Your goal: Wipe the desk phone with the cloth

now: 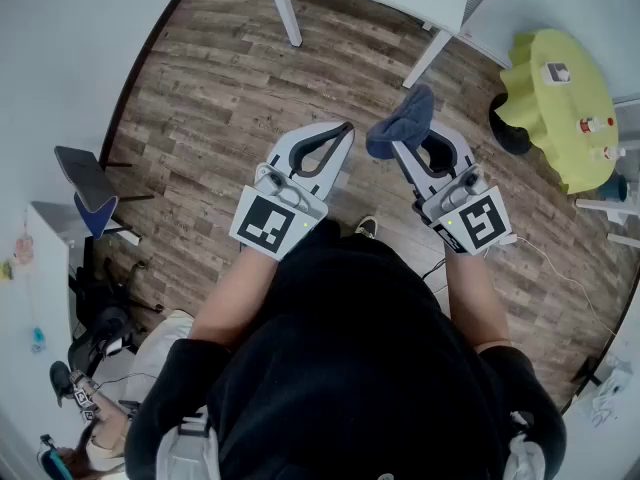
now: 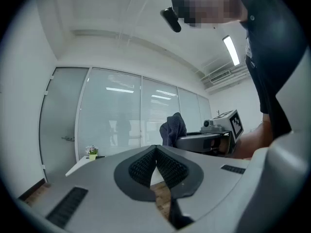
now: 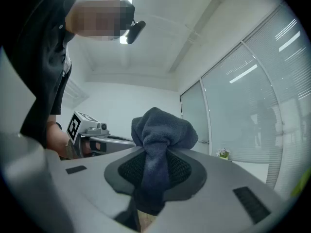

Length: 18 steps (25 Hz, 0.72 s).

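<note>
Head view: both tools were held out over the wood floor (image 1: 220, 98), in front of the person's body. The left gripper (image 1: 343, 131) had its jaws together and carried nothing. The right gripper (image 1: 400, 151) was clamped on the dark blue cloth (image 1: 403, 120), which stood up past the tips as a bunched wad. The desk phone was not in sight. Only a leg of a white table (image 1: 285, 13) and a green table (image 1: 560, 108) showed at the frame edges.

Left gripper view: the ribbed pads (image 2: 141, 166) met at the tip with nothing between them. The other tool and its cloth were visible beyond, well apart.

Right gripper view: the cloth ran down between the jaws as a narrow neck, with the bulk of it above the pinch. Again no phone.

Risks, as judged:
- The grip was on a thin neck of fabric, so drag across the phone could pull the cloth free.
- The loose wad could snag the handset or cord and shift them — the empty left tool might be needed to steady the phone.
- With the phone unseen, the approach would begin blind.
</note>
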### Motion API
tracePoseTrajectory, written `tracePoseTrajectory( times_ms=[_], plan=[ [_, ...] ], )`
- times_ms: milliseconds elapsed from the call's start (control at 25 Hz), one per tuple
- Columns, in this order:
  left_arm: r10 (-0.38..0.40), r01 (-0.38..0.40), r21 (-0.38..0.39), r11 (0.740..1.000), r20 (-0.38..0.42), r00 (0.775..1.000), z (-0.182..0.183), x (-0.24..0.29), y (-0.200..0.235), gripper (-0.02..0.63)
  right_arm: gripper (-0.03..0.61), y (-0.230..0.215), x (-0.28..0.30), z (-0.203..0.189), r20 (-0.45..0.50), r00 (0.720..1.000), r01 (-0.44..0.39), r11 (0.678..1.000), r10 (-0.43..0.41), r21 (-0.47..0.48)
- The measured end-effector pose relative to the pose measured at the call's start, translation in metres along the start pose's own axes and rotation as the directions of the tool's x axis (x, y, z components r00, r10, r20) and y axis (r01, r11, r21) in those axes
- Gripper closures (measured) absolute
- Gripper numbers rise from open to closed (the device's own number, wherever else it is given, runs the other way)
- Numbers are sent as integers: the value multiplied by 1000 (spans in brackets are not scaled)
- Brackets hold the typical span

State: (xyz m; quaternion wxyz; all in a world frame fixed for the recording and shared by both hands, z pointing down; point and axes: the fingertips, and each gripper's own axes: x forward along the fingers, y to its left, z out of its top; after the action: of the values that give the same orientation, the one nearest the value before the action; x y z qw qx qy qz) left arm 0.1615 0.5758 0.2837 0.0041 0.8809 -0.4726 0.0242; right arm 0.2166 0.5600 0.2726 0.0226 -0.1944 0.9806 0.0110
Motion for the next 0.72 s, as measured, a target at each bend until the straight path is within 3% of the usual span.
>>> tracePoseTrajectory(
  times_ms=[720],
  plan=[
    [19,-19,39,999,0,1000,7,8,-35,603,471,-1,-32,4,11,1000,-11,1000,11,13]
  ],
)
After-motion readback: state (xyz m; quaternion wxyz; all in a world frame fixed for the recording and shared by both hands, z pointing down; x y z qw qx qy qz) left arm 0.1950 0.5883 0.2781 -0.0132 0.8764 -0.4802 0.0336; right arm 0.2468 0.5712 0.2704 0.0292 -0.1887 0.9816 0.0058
